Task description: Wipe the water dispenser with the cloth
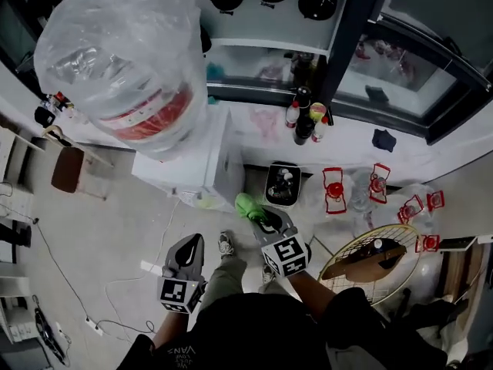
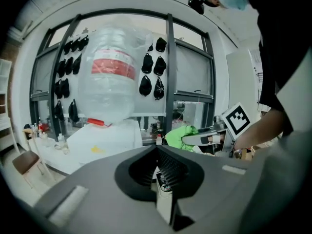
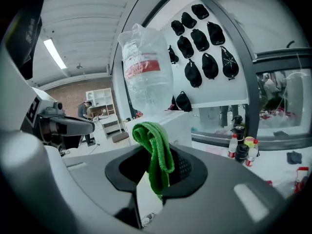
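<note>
The white water dispenser (image 1: pixel 196 164) stands ahead of me with a large clear bottle (image 1: pixel 127 60) wrapped in plastic on top. My right gripper (image 1: pixel 262 214) is shut on a green cloth (image 1: pixel 248 204), held just right of the dispenser's front lower corner, not touching it. In the right gripper view the green cloth (image 3: pixel 155 150) hangs folded from the closed jaws, with the dispenser (image 3: pixel 170 126) behind it. My left gripper (image 1: pixel 190 247) hangs lower left, shut and empty. The left gripper view shows the dispenser (image 2: pixel 105 140) and the cloth (image 2: pixel 183 134) to the right.
A counter (image 1: pixel 347 141) right of the dispenser holds bottles (image 1: pixel 303 118) and a dark tray (image 1: pixel 283 183). Red-handled clear containers (image 1: pixel 333 190) and a round wire basket (image 1: pixel 370 260) lie to the right. A chair (image 1: pixel 68 168) stands at left; cables (image 1: pixel 77 291) run over the floor.
</note>
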